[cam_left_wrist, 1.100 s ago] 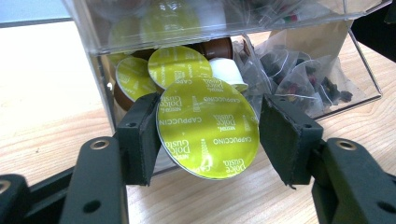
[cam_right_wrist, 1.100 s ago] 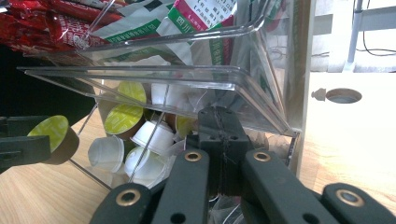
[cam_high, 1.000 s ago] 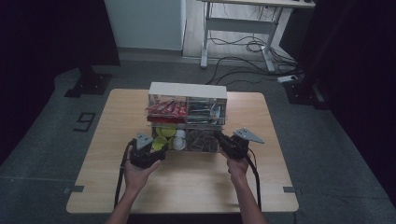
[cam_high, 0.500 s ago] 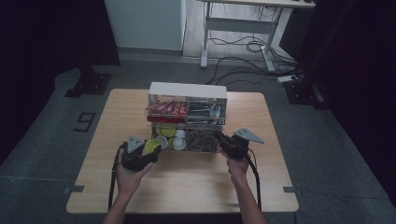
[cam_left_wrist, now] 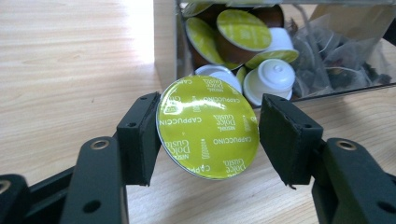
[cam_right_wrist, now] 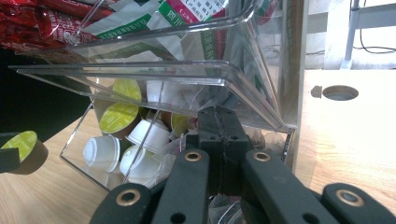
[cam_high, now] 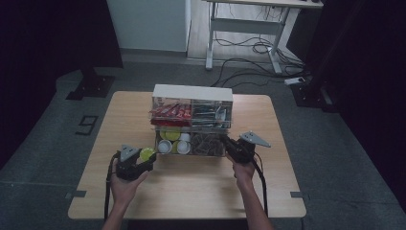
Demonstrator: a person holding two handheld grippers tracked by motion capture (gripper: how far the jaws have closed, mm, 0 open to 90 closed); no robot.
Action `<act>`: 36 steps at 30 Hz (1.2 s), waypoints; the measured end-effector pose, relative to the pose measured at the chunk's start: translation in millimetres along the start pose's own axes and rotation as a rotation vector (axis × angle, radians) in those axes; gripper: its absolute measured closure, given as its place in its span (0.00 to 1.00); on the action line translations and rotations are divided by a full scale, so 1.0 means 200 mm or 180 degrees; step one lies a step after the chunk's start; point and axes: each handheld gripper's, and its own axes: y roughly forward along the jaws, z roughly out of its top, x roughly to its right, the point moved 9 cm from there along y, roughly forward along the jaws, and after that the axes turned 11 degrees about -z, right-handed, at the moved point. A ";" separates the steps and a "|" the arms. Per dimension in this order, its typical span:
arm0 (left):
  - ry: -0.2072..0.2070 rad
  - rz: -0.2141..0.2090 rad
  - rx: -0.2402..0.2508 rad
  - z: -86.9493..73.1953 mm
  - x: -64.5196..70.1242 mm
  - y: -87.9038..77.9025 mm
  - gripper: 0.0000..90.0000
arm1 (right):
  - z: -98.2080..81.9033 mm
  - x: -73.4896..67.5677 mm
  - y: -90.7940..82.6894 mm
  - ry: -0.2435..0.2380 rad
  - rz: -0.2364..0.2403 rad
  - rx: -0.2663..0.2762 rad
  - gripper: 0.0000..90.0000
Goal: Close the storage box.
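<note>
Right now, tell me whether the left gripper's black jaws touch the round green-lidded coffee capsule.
Touching. In the left gripper view, the left gripper has both jaws pressed against opposite edges of the green-lidded coffee capsule, no gap either side.

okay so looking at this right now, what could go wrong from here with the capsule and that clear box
The left gripper pinches the green-lidded capsule only by its rim, between the fingers, so it could slip or tilt out. The right gripper is shut at the lower bin of the clear organizer; a tug might drag the organizer or spill the loose capsules.
</note>
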 end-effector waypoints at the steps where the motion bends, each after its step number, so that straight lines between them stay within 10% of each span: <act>1: -0.0011 0.0009 -0.0005 -0.01 -0.01 0.00 0.45 | 0.00 0.00 0.00 0.0001 -0.0001 -0.0001 0.99; 36: -0.0388 0.0308 -0.0348 -0.33 -0.30 0.00 0.44 | -0.02 0.03 0.01 0.0032 -0.0058 -0.0029 0.99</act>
